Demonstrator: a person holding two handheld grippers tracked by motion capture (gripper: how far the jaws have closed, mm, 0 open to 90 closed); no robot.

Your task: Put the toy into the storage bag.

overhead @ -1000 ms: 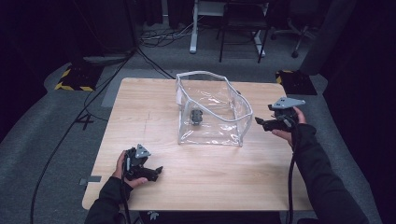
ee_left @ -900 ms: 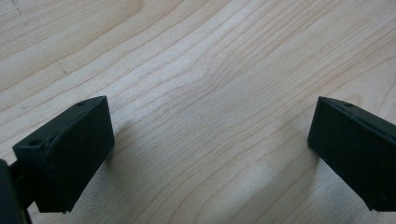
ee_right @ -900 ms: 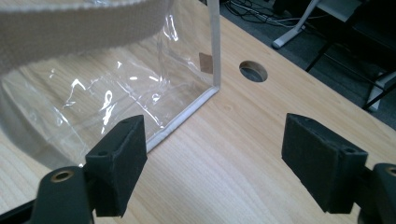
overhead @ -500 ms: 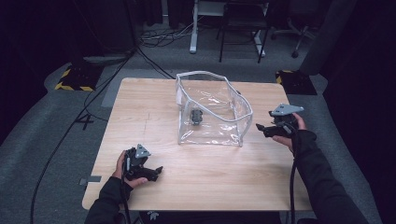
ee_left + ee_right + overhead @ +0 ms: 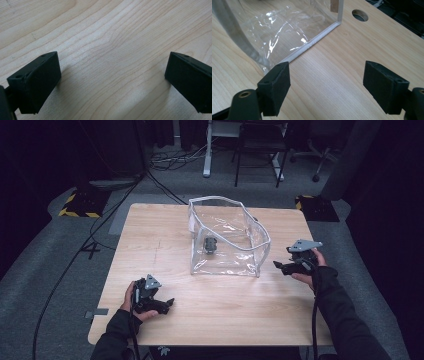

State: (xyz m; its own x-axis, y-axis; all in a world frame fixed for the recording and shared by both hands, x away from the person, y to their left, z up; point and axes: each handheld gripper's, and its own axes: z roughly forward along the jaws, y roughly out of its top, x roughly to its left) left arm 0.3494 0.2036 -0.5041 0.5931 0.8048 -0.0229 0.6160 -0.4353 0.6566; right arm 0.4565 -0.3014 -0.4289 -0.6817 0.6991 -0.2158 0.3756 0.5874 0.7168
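Observation:
A clear plastic pouch (image 5: 227, 240) with a white rim stands open in the middle of the wooden table (image 5: 215, 310), and a small dark object (image 5: 210, 245) lies inside it. My right gripper (image 5: 281, 266) hovers low just right of the pouch, open, nothing between its jaws. In the right gripper view the pouch's bottom edge (image 5: 312, 42) runs just beyond the gripper (image 5: 325, 82), near its left jaw. My left gripper (image 5: 167, 304) rests near the table's front left, open and empty. The left gripper view looks past the gripper (image 5: 112, 75) onto bare wood.
A round cable hole (image 5: 360, 15) pierces the table beyond the pouch. Cables (image 5: 115, 205) trail over the grey floor at the left, with yellow-black striped blocks (image 5: 80, 205) and chair legs (image 5: 260, 155) behind the table.
My right gripper has sunk toward the table and drifted slightly nearer the front, staying beside the pouch. The left gripper has kept still.

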